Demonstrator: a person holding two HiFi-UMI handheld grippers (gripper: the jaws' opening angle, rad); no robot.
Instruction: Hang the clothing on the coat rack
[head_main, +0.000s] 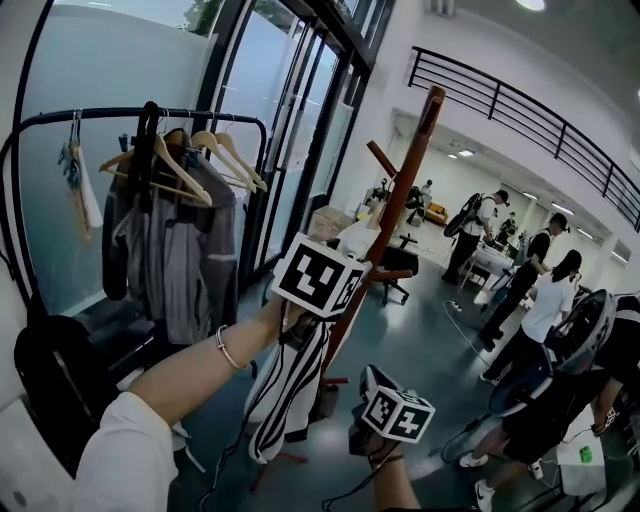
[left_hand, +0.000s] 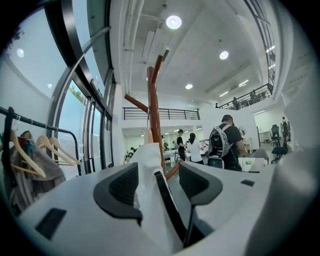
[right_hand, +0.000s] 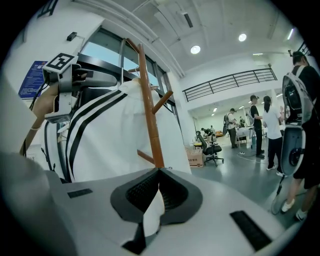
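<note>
Pinching the striped white garment (right_hand: 125, 135), the right gripper (right_hand: 159, 186) has its fingers closed, while the left gripper (left_hand: 160, 180) gapes loosely around it.

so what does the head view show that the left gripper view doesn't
Head view only: the full hanging length of the striped white garment, the person's forearm, and the right gripper low beside the garment.
Left gripper view only: the left gripper with its jaws standing apart, garment fabric and a black stripe between them, plus ceiling lights.
Both: the wooden coat rack, the clothes rail with hangers, and the garment itself.
</note>
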